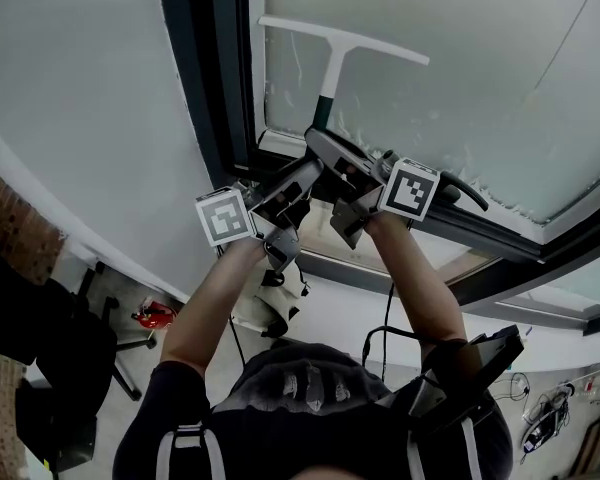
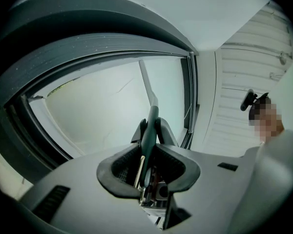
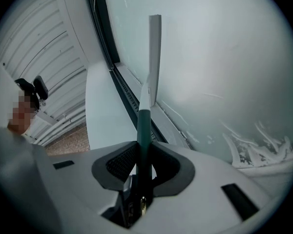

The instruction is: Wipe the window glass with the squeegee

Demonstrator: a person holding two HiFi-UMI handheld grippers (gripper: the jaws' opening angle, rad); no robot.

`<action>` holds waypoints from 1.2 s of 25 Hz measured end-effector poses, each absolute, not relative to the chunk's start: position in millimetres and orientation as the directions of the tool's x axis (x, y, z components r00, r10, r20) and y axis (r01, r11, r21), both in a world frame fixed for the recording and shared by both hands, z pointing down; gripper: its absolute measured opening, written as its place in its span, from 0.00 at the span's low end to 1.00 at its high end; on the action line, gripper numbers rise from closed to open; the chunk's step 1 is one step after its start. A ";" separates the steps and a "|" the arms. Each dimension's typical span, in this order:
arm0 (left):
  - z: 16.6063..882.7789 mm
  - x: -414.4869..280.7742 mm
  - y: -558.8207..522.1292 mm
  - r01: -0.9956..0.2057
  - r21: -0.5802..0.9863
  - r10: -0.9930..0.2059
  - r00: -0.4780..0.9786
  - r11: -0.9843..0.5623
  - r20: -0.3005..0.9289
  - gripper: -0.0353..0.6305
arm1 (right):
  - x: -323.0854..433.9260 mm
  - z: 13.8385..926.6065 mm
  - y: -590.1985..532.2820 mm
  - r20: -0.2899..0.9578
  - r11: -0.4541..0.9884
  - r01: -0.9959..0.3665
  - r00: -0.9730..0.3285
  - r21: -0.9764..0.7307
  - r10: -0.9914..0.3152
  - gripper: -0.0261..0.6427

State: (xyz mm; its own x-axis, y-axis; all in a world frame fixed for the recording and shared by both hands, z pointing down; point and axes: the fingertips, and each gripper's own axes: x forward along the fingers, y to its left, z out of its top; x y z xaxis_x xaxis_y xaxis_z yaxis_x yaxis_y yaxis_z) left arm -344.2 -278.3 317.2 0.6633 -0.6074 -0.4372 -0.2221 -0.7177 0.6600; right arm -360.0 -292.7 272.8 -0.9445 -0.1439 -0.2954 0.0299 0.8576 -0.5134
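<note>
The squeegee has a white blade bar (image 1: 342,40) lying against the window glass (image 1: 470,78), and a white shaft that turns into a dark green handle (image 1: 323,111). Both grippers clamp that handle, close together. My left gripper (image 1: 302,176) is shut on its lower end, and the green handle (image 2: 150,128) runs up between the dark pads. My right gripper (image 1: 352,166) is shut on the green handle (image 3: 143,130) too. From there the blade (image 3: 155,57) shows edge-on against the glass (image 3: 219,57). Foam streaks (image 3: 256,145) cling to the glass's lower edge.
A dark window frame (image 1: 212,68) borders the glass on the left, and a sill with a dark window handle (image 1: 462,190) runs below it. Far below stand a red fire extinguisher (image 1: 156,314), a dark chair (image 1: 70,368) and a brick wall (image 1: 5,218).
</note>
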 end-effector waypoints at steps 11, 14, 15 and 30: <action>356.0 -331.0 -237.6 -0.186 0.687 -0.609 0.656 -0.703 -0.446 0.20 | -349.6 313.3 -253.6 -0.283 0.846 0.038 -0.949 -0.533 -0.136 0.17; 366.0 -329.5 -232.2 -0.188 0.700 -0.620 0.653 -0.689 -0.435 0.20 | -347.6 323.8 -249.0 -0.278 0.838 0.037 -0.950 -0.545 -0.139 0.17; 368.1 -329.8 -233.7 -0.189 0.705 -0.624 0.653 -0.684 -0.430 0.20 | -347.9 325.7 -250.5 -0.278 0.835 0.039 -0.951 -0.549 -0.139 0.17; 390.0 -331.7 -239.8 -0.168 0.755 -0.651 0.643 -0.634 -0.404 0.20 | -351.0 345.9 -258.9 -0.270 0.795 0.053 -0.952 -0.604 -0.142 0.17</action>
State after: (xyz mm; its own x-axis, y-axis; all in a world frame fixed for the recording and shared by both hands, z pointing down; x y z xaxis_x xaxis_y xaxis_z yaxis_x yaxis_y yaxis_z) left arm -331.7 -239.8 390.0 0.6427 -0.6512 -0.4036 -0.1681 -0.6339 0.7550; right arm -351.0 -258.9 345.9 -0.9524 -0.1421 -0.2698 0.0527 0.7949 -0.6045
